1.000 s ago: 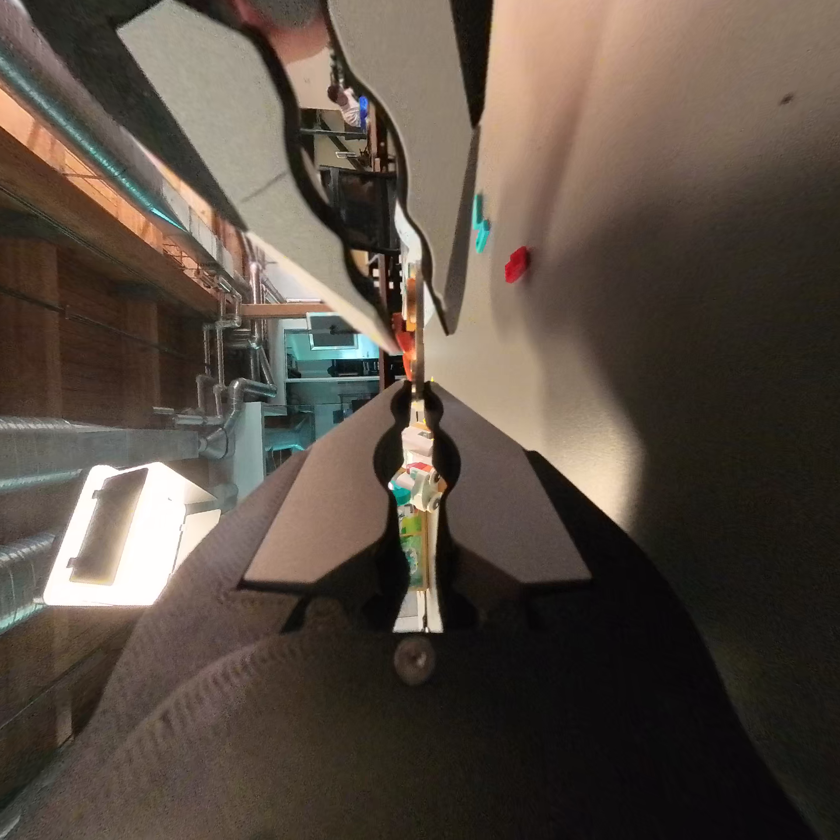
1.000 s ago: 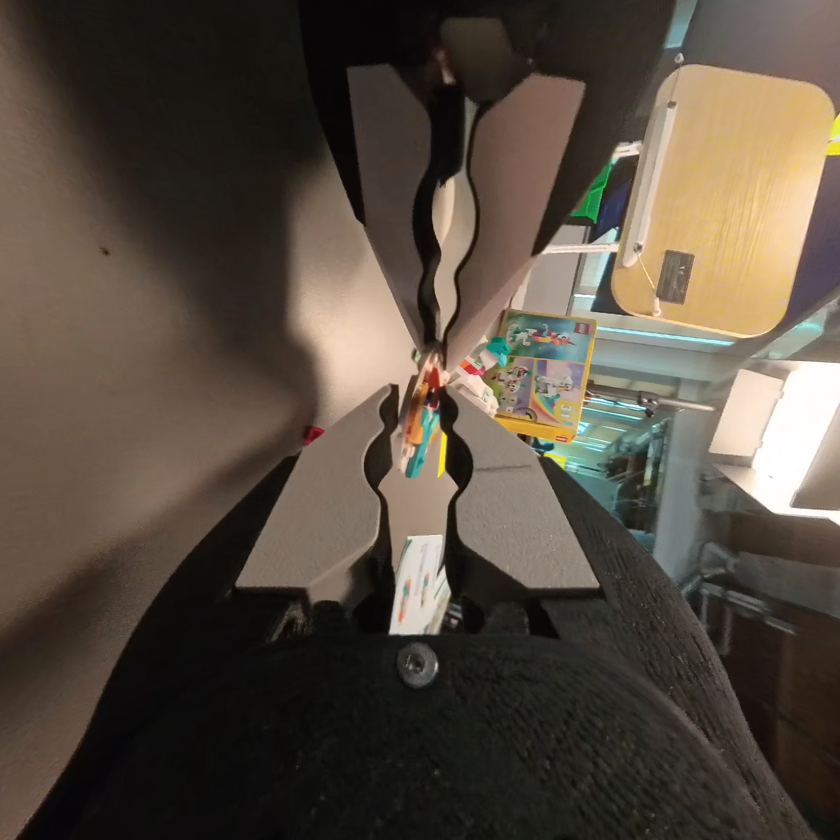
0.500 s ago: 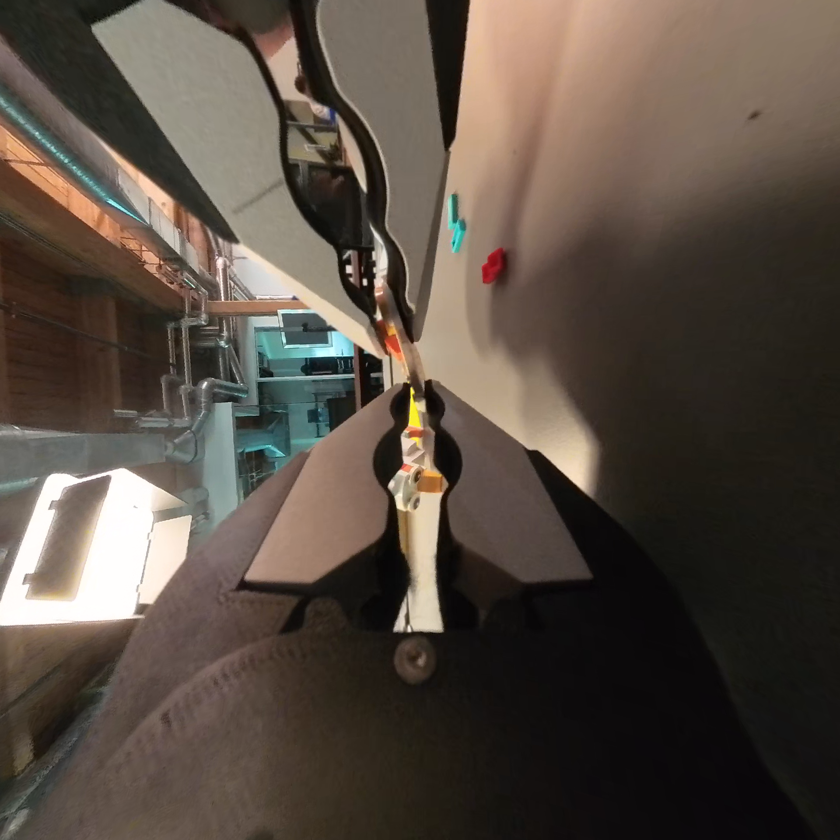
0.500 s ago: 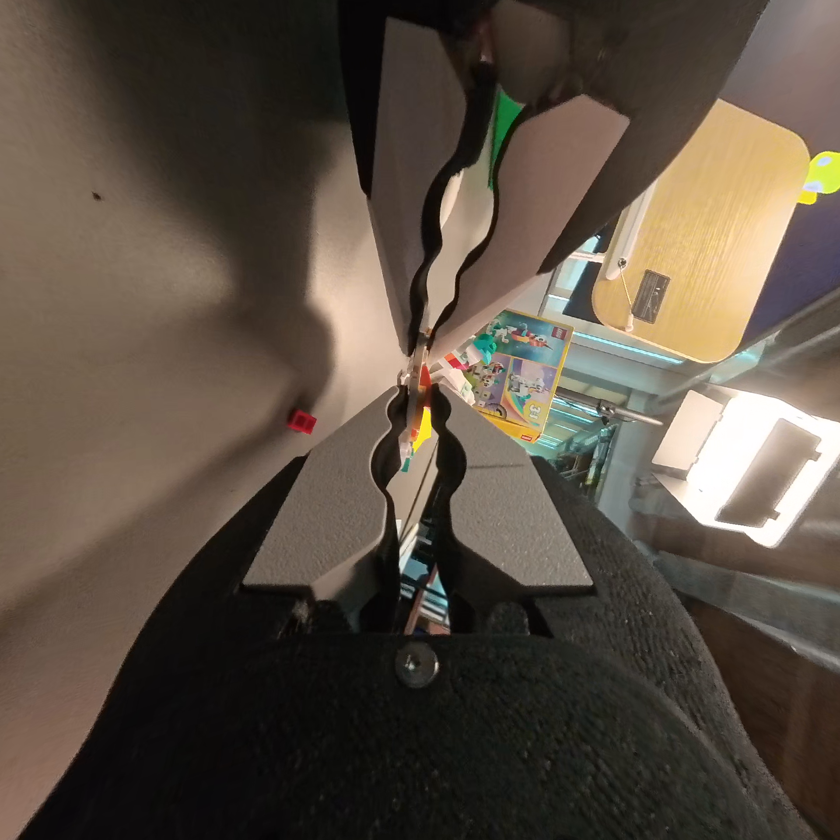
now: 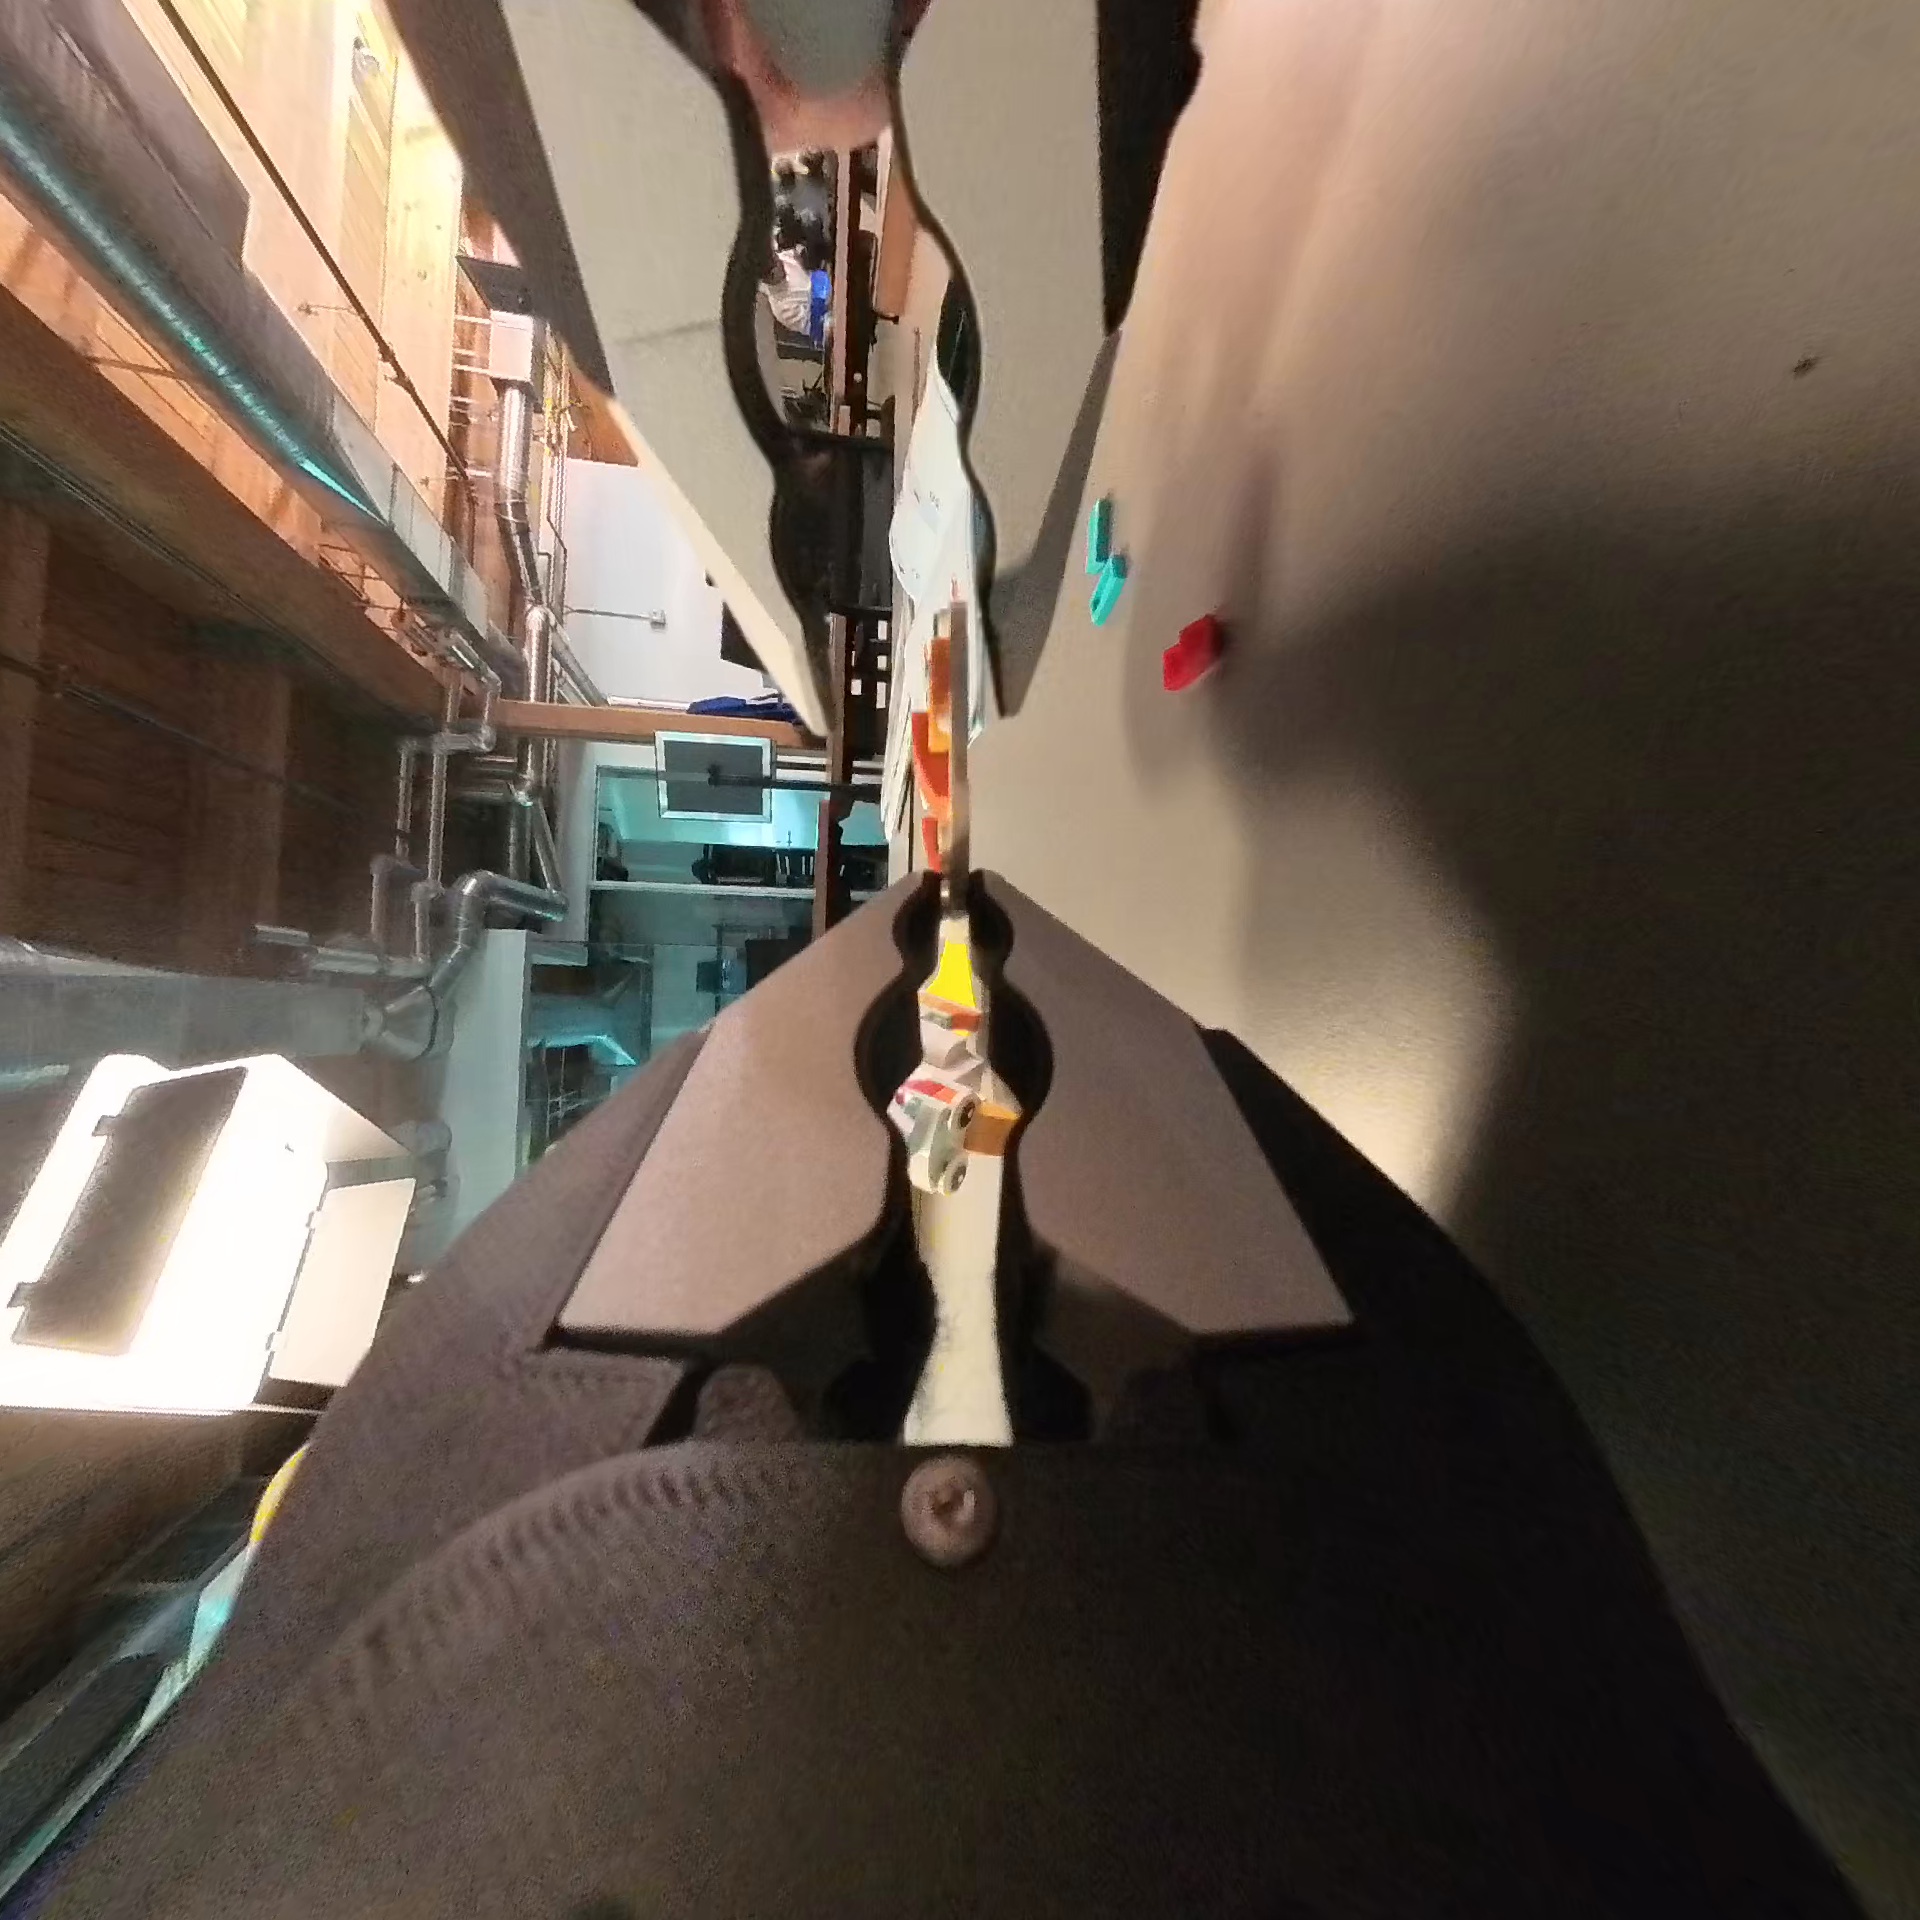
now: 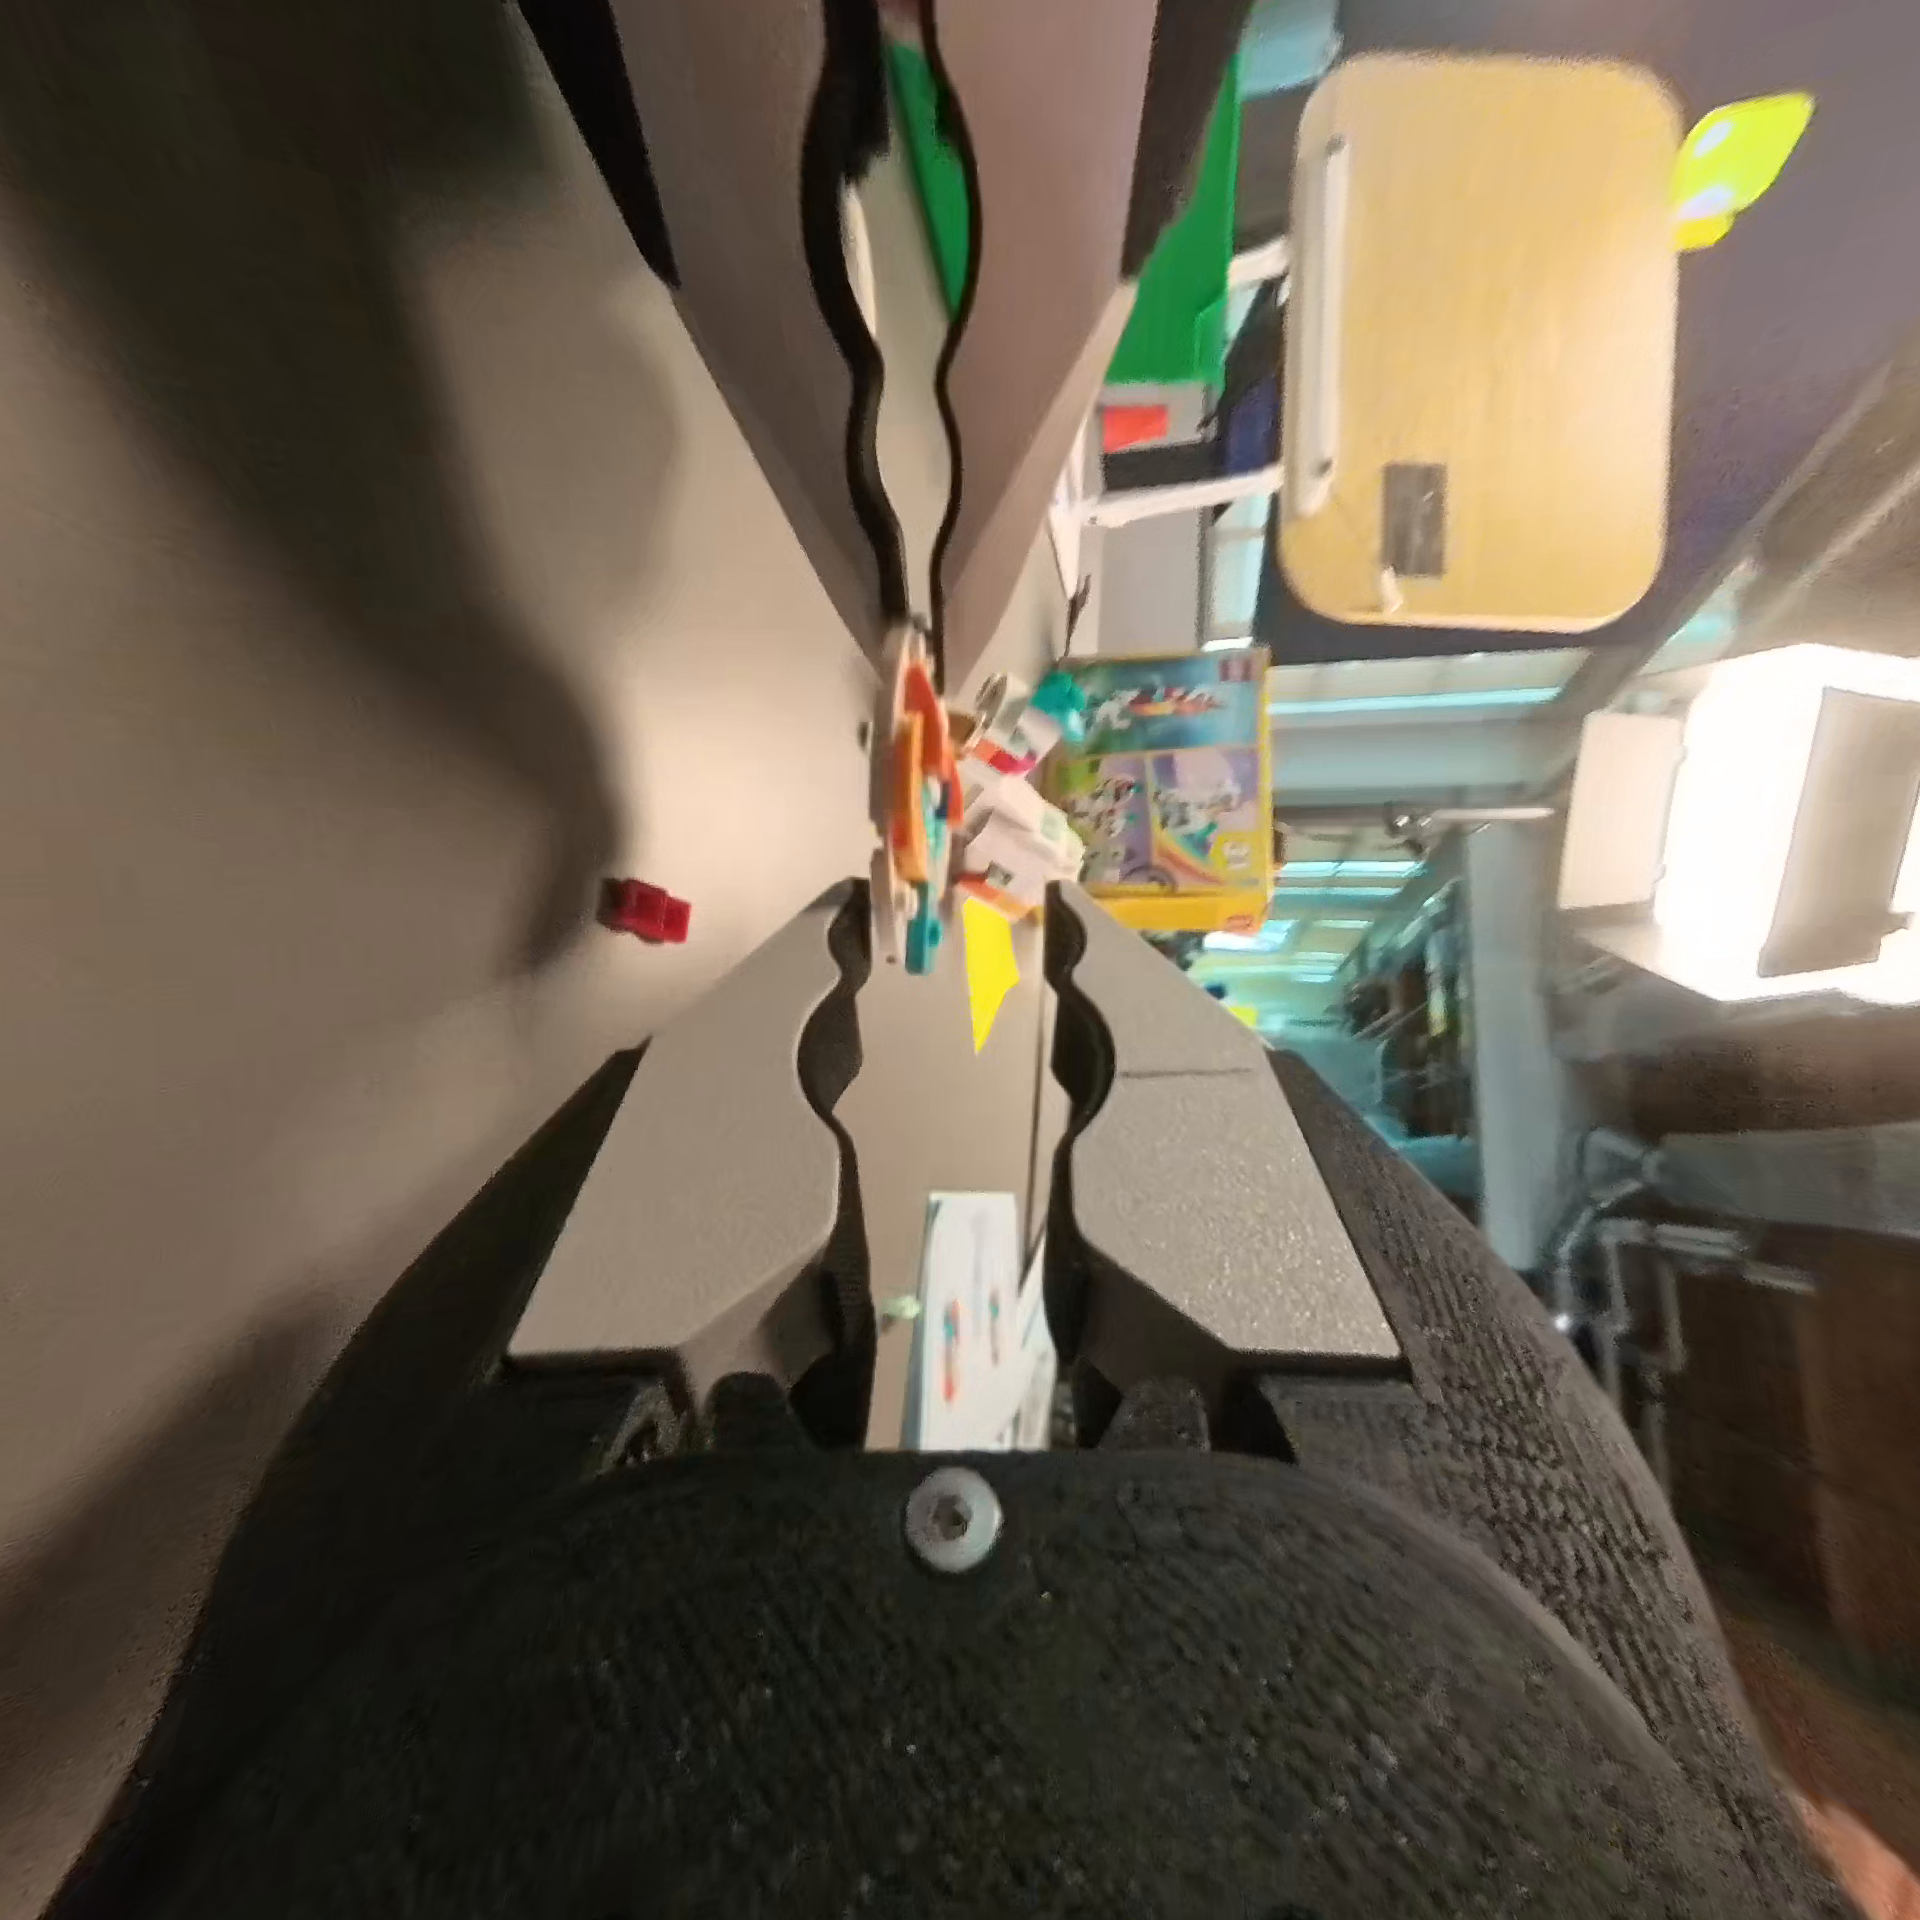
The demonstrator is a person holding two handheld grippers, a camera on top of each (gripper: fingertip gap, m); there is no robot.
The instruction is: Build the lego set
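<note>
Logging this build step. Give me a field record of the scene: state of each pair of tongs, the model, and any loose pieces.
left tongs: shut on lego model
right tongs: open, the model's end between the tips
loose on table: red brick, teal bricks
background: lego box

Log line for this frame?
left gripper: shut on lego model | right gripper: open, facing it | table: red brick, teal pieces loose
</note>
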